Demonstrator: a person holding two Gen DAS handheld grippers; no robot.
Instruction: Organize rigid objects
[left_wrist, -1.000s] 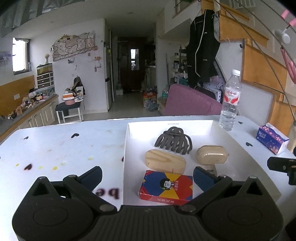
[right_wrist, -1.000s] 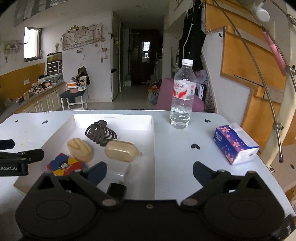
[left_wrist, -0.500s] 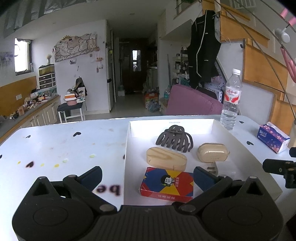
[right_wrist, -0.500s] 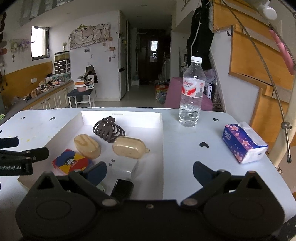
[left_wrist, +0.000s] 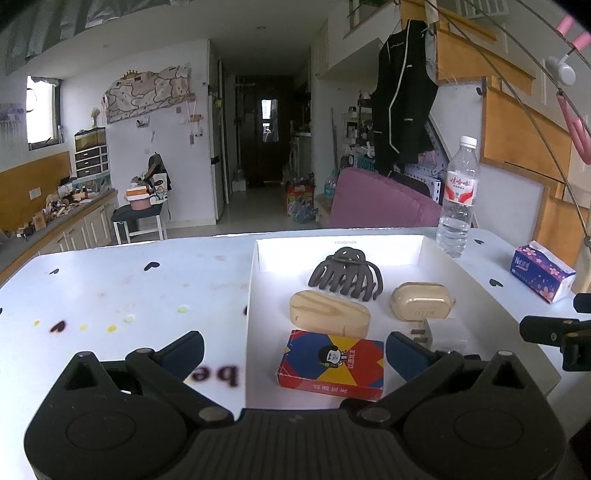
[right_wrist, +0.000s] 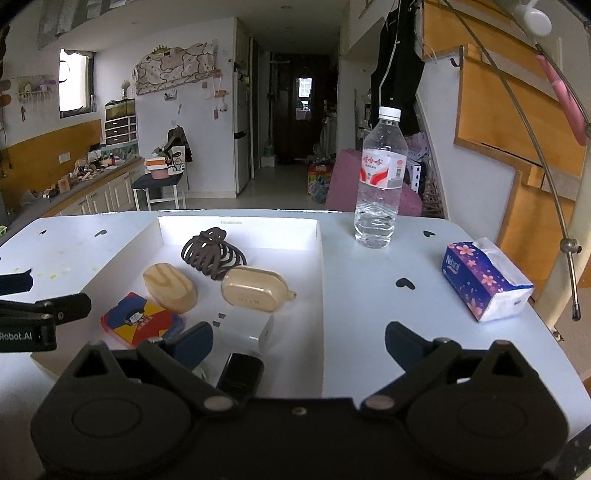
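A shallow white tray (left_wrist: 255, 295) (right_wrist: 320, 280) lies on the white table. In it are a dark hair claw (left_wrist: 345, 275) (right_wrist: 212, 253), a wooden oval block (left_wrist: 329, 314) (right_wrist: 170, 282), a tan earbud case (left_wrist: 421, 301) (right_wrist: 255, 286), a colourful card box (left_wrist: 330, 363) (right_wrist: 140, 323), a white plug adapter (left_wrist: 443, 330) (right_wrist: 245, 328) and a small black object (right_wrist: 240, 373). My left gripper (left_wrist: 295, 352) is open, held low over the tray's near left edge, nothing between its fingers. My right gripper (right_wrist: 299, 341) is open over the tray's right wall, empty.
A water bottle (left_wrist: 458, 201) (right_wrist: 380, 179) stands behind the tray's right corner. A purple tissue pack (left_wrist: 541, 271) (right_wrist: 484, 280) lies at the table's right side. A purple chair (left_wrist: 380, 205) sits beyond the far edge. Curved metal rods (right_wrist: 554, 184) rise at the right.
Both grippers have drawn back and risen slightly from the tray, so more of its near end shows, including the black object. Nothing in the tray has moved.
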